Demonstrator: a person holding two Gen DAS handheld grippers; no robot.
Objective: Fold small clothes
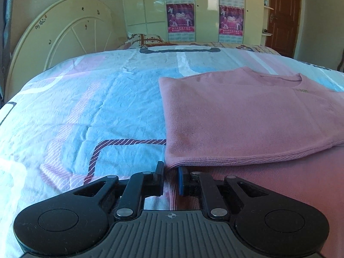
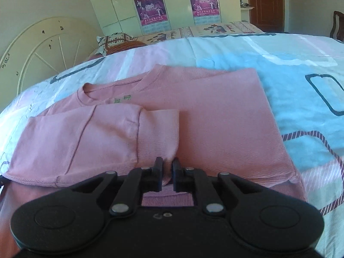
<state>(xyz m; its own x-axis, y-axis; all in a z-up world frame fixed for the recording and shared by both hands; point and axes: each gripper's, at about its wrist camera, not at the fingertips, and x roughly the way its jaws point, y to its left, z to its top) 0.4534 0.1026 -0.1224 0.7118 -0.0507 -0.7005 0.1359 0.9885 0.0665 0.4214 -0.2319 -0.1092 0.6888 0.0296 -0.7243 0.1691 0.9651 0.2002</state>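
Note:
A pink long-sleeved top (image 1: pixel 247 116) lies flat on the bed, sides folded in, neckline away from me. My left gripper (image 1: pixel 171 168) is nearly shut on the near left corner of the folded layer at its hem. In the right wrist view the same pink top (image 2: pixel 215 116) shows with a sleeve folded across it (image 2: pixel 103 133). My right gripper (image 2: pixel 167 165) is nearly shut on the cuff end of that sleeve, near the top's lower middle.
The bed has a light blue, pink and white patterned sheet (image 1: pixel 86 99). A cream headboard (image 1: pixel 64 34) stands at the left, pillows (image 2: pixel 111 40) by it. A wardrobe with posters (image 1: pixel 182 10) and a brown door (image 1: pixel 281 17) are behind.

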